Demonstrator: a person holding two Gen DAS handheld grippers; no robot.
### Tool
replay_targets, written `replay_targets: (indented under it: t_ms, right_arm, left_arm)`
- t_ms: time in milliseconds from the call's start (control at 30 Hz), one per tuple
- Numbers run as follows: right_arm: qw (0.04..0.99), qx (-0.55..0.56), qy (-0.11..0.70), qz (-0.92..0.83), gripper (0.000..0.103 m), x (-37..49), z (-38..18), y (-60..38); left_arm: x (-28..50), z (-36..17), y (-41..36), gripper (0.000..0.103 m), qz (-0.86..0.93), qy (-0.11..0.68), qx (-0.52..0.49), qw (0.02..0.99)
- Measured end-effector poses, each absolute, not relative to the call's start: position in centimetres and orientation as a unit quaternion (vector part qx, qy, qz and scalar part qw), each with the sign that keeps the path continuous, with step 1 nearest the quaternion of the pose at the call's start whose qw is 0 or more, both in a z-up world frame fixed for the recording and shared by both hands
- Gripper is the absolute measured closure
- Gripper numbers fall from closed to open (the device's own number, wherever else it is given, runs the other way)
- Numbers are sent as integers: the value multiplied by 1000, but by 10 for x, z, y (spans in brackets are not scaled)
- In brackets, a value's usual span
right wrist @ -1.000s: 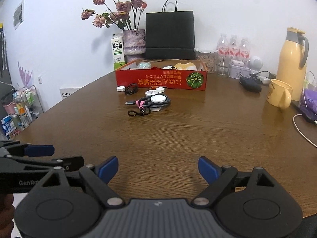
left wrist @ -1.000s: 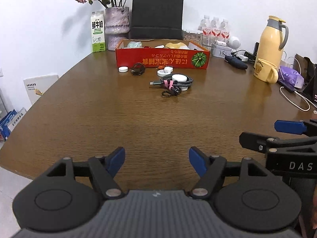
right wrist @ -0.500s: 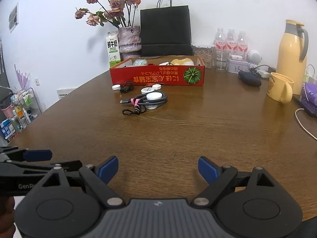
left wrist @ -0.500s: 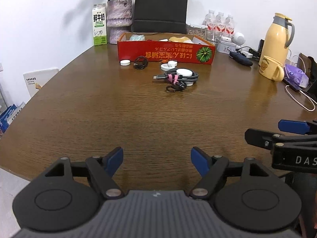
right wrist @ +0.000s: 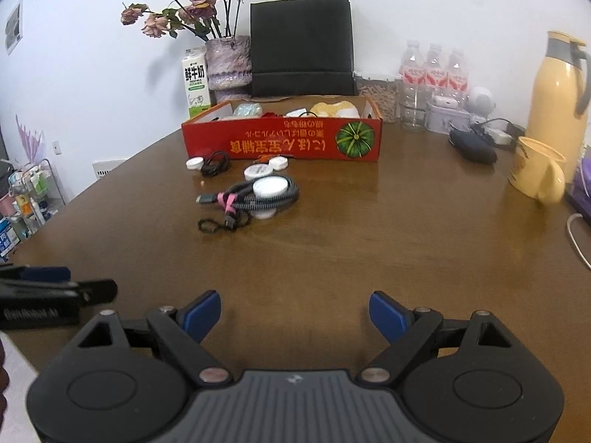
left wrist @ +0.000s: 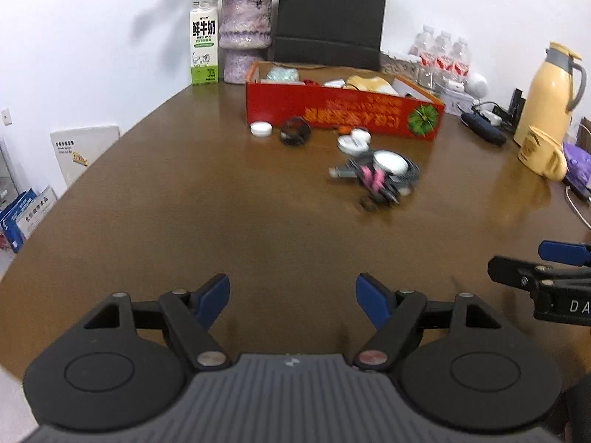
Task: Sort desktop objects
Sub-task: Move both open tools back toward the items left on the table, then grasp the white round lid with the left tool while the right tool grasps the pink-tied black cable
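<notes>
Wooden table bears red box, cables, mug.

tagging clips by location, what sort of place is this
Probably an office or meeting room: a large brown wooden table against a white wall, carrying a yellow thermos jug, shrink-wrapped water bottles and a black paper carrier bag.
</notes>
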State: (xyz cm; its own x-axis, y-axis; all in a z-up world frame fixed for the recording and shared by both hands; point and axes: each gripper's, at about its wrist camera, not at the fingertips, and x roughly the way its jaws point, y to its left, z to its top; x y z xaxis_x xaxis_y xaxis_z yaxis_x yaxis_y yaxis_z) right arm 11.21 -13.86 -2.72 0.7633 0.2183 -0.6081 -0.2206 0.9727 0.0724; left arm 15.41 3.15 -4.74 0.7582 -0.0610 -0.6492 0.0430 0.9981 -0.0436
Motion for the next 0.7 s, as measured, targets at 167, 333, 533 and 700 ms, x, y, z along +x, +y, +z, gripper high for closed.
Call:
replay_targets:
  t_ms: [167,333,533,700]
  right_arm:
    - [940,-18,306,147,17,145,-22,-121]
    - [937,-74,282,191,27,182,-18,-87]
    - [920,-117,286,240,51,227,-24,-50]
    - [898,-179,306,261,60,250,-43,-30]
  left_arm:
    - [196,-39,52,24,-37,351,9,935]
    - [248,-32,69,25,-60,349,15,935]
    - [313,-35,76,27,-122,320,53,938]
    - [371,-52,78,39,-131,334,63,931]
